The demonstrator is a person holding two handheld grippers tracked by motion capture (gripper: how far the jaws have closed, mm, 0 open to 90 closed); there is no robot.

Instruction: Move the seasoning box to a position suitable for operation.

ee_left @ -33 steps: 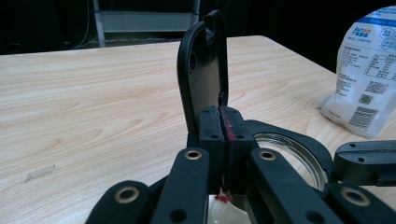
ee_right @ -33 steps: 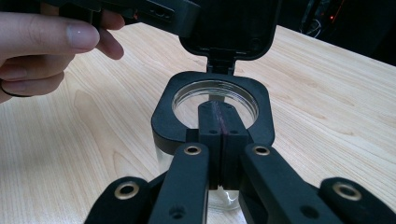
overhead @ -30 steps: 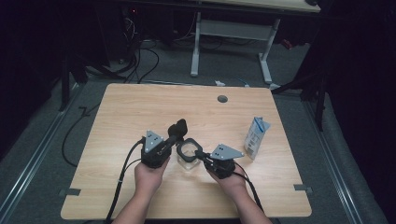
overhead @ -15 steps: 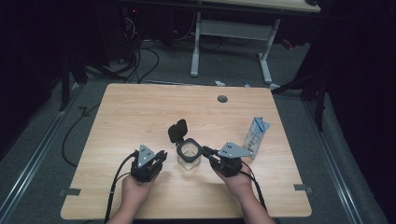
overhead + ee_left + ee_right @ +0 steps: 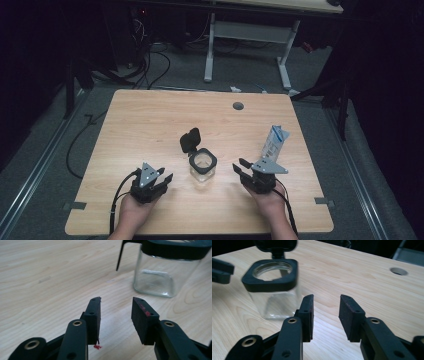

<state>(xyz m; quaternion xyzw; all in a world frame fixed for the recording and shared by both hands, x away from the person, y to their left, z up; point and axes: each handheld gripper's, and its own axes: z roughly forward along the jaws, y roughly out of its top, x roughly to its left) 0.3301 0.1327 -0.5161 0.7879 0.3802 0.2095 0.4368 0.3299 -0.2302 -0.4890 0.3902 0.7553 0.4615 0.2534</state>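
Note:
A clear glass jar [image 5: 203, 167] with a black square collar stands in the middle of the wooden table, its black flip lid [image 5: 190, 140] standing up open behind it. My left gripper [image 5: 164, 175] rests low to the jar's left, apart from it. Its jaws have just been opening and nothing is between them [image 5: 116, 307]; the jar [image 5: 155, 277] lies ahead to the right. My right gripper [image 5: 239, 167] sits to the jar's right, also clear of it. Its jaws have just been opening too, with nothing between them [image 5: 325, 307], and the jar [image 5: 272, 290] is ahead on the left.
A blue and white carton [image 5: 274, 142] stands upright just behind the right gripper. A round cable hole [image 5: 238, 106] sits near the table's far edge. Both hands are close to the table's front edge [image 5: 200, 231]. Cables trail off the front left.
Both grippers have drawn back from the jar, the left toward the front left and the right to the right. Their jaws went from shut to open. The jar stays put, lid open.

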